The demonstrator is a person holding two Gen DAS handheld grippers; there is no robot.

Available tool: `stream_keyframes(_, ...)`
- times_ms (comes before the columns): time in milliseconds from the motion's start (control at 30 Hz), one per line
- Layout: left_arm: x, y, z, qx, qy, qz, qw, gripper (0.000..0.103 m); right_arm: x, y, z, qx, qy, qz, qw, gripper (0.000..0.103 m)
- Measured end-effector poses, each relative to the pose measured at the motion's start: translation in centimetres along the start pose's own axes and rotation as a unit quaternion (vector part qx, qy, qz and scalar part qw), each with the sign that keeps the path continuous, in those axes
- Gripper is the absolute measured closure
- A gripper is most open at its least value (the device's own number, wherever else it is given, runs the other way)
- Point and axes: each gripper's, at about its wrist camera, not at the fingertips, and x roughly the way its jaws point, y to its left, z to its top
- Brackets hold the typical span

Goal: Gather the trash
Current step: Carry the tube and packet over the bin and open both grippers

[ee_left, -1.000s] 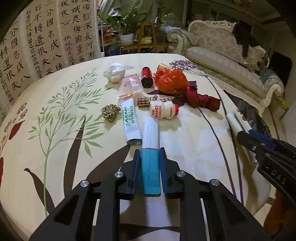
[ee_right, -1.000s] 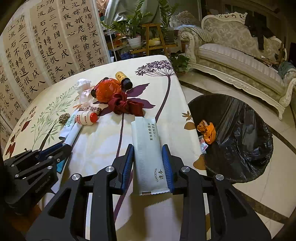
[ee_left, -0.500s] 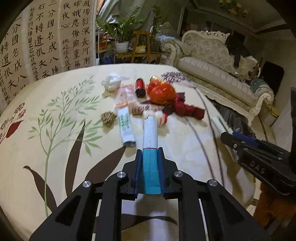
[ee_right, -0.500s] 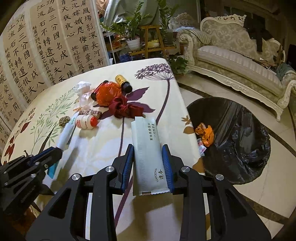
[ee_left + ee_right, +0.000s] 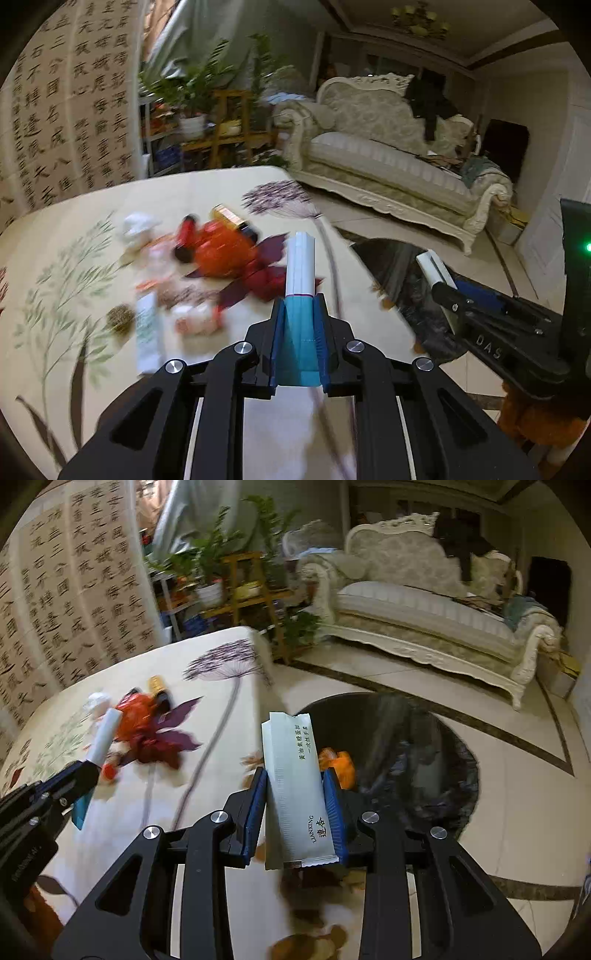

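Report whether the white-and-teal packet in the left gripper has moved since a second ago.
Yes. The white-and-teal packet, clamped in the left gripper, has lifted off the table and swung right toward the black-lined bin.

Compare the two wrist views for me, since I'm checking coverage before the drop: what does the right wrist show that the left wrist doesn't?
Only the right wrist view shows the inside of the black trash bag, with an orange wrapper already in it, and the printed face of the pale green packet in the right gripper.

Only the left wrist view shows the green-printed tube and the brown crumpled ball on the table.

Both show the left gripper clamping the white and teal packet, the orange bag and the sofa.
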Motion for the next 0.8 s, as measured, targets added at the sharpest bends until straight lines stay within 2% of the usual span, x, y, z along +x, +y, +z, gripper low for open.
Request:
stream_keyframes(300,4.3,-4.9,1.8,0.049,0.001,-0.018,0.9986,0.086,1.7,-4.0,0.8,0.032,-0.004,-0.035,0.999,0.073)
stream_keyframes(700,9.2,-8.1,3.2,0.083,0.032,-0.024,0.9957,0.086,4.1,-5.9,1.4,0.048,0.003,-0.046,0.998,0.072)
stream_keyframes(800,9.8,-8.5,3.3,0.091,0.033,-0.019,0.9951,0.081,4.4,-6.3,1.5,0.055,0.002,-0.045,0.997,0.067)
